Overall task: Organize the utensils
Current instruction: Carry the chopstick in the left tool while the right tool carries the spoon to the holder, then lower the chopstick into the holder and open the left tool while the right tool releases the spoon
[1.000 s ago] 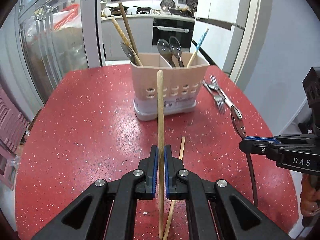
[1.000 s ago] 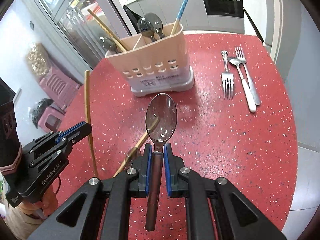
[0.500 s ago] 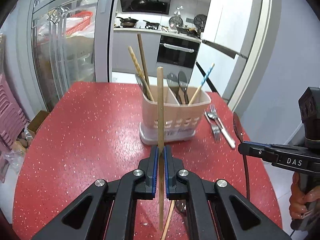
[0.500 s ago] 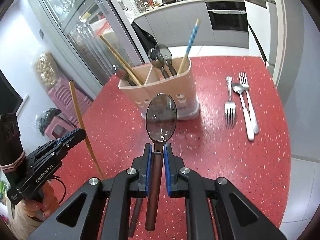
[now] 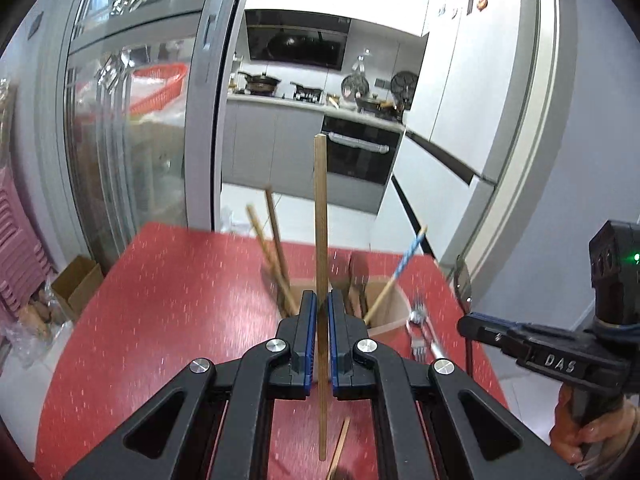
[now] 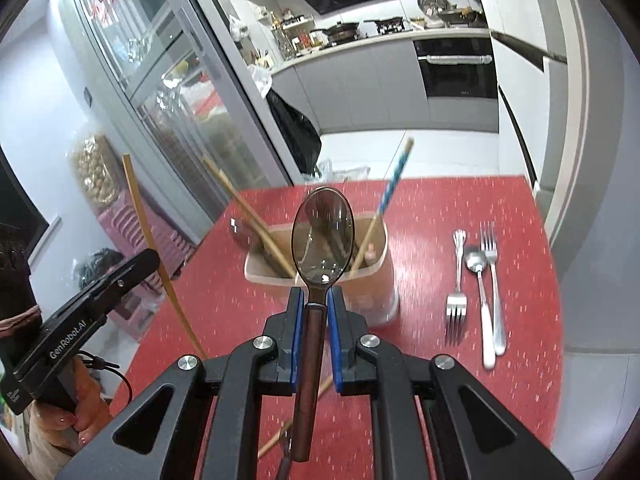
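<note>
"DAS" printed on side of right gripper [image 5: 466, 326] in left wrist view; "GenRobot.AI" on side of left gripper [image 6: 148, 258] in right wrist view. Red writing on glass door, top left, unreadable; same for red marks on wall above kitchen in left view.

Left gripper [image 5: 320, 312] raised over red table [image 5: 160, 300], clamped on chopstick [image 5: 320, 216] held upright, tip well above fingers, lower end hanging below. Right gripper [image 6: 313, 308] also up over table, clamped on wood handle of spoon [image 6: 322, 232], bowl pointing far, toward caddy [image 6: 378, 276]. Bare hand on each gripper's grip, cut off at frame edge in both views.

Caddy at center-far of table w/ two chopsticks leaning left, blue-patterned stick leaning right, dark spoons in mid compartment; blurred, partly hidden behind fingers and spoon bowl. Right of caddy on table: two forks [image 6: 456, 304] w/ a white-handled spoon [image 6: 482, 308] between, lying side by side. One more chopstick [image 6: 296, 420] flat on table near, mostly hidden under right gripper. Dark item at bottom edge beside it, too cut off to ID.
</note>
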The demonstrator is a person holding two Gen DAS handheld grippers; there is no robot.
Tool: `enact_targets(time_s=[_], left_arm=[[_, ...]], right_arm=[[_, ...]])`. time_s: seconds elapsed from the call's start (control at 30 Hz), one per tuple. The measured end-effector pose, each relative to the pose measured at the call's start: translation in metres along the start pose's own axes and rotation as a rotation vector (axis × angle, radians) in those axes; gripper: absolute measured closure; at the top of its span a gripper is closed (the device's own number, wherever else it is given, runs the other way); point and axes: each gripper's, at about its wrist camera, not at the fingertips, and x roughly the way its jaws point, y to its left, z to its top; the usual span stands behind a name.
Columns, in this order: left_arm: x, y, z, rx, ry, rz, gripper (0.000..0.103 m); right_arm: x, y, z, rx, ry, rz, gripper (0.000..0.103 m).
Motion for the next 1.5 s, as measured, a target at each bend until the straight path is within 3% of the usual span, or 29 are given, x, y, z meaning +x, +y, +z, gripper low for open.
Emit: enact_targets(time_s=[0.37,0.73,1.07,1.5], left_arm=[[0.033,0.001,0.051,-0.038,-0.063,0.016,0.074],[0.090,0.001,0.068,-0.031,-0.076,0.064,0.074],[0.116,0.006,0.040,-0.035,-0.117,0.114,0.074],[0.112,-0.003,-0.007,0.046,-0.098,0.183,0.074]], right_arm=[[0.025,0.001,0.061,-0.008,-0.075,-0.035,0.090],[0.077,-0.006,0.081,-0.040,-0.169,-0.103,0.090],[0.105,-0.004,0.061,-0.123,-0.267,-0.139,0.090],[0.110,-0.014,0.025,-0.172,-0.227,-0.143,0.090]])
